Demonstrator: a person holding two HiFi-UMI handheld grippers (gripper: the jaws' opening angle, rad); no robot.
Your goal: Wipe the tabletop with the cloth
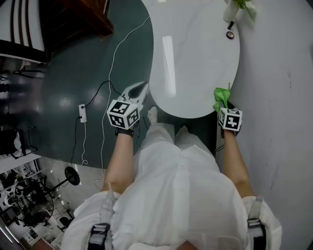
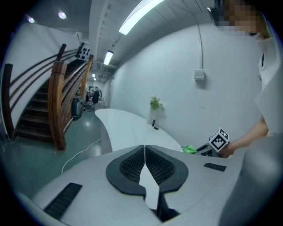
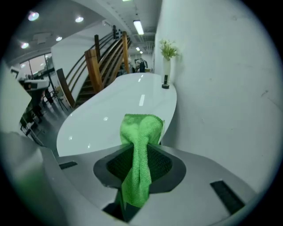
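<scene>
A white oval tabletop stretches ahead of me. My right gripper is shut on a green cloth at the table's near right edge; the cloth sticks out past the jaws and hangs back between them. My left gripper hovers just off the table's near left edge, jaws shut with nothing in them. From the left gripper view the cloth and the right gripper's marker cube show at the right.
A white vase with a green plant and a small dark object stand at the table's far right, by the white wall. A cable and power strip lie on the dark floor at left. A wooden staircase rises beyond.
</scene>
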